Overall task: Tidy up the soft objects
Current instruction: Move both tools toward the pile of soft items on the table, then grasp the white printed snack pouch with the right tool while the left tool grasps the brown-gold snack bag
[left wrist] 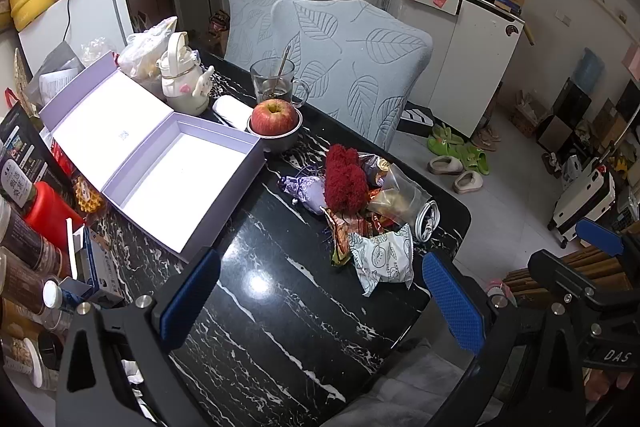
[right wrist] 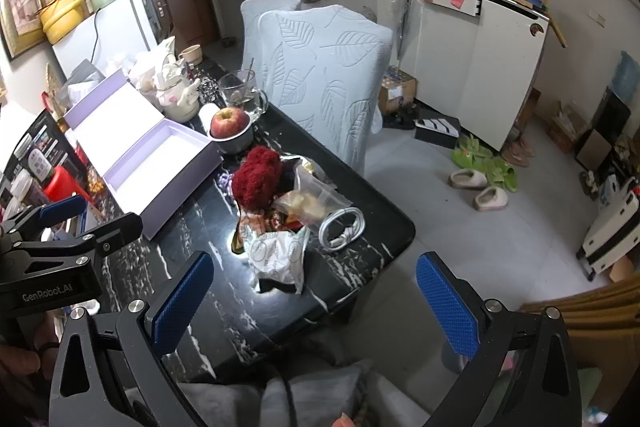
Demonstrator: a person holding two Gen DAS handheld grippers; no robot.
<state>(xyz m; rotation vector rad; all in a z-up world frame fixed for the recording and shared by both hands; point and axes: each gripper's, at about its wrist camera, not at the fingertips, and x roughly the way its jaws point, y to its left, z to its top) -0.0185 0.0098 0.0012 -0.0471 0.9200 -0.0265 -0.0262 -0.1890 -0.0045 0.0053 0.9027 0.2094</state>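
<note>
Lavender gift box (left wrist: 168, 171) sits empty; nothing sorted yet. Red fuzzy item (left wrist: 345, 179), purple pouch (left wrist: 306, 189) and snack packets (left wrist: 384, 259) remain piled near table corner. Left gripper (left wrist: 324, 303) and right gripper (right wrist: 316, 303) hover wide open, holding nothing.

Leaf-patterned chairs (left wrist: 344, 67) stand behind the black marble table (left wrist: 280, 307); pale tiled floor (right wrist: 500, 247).
</note>
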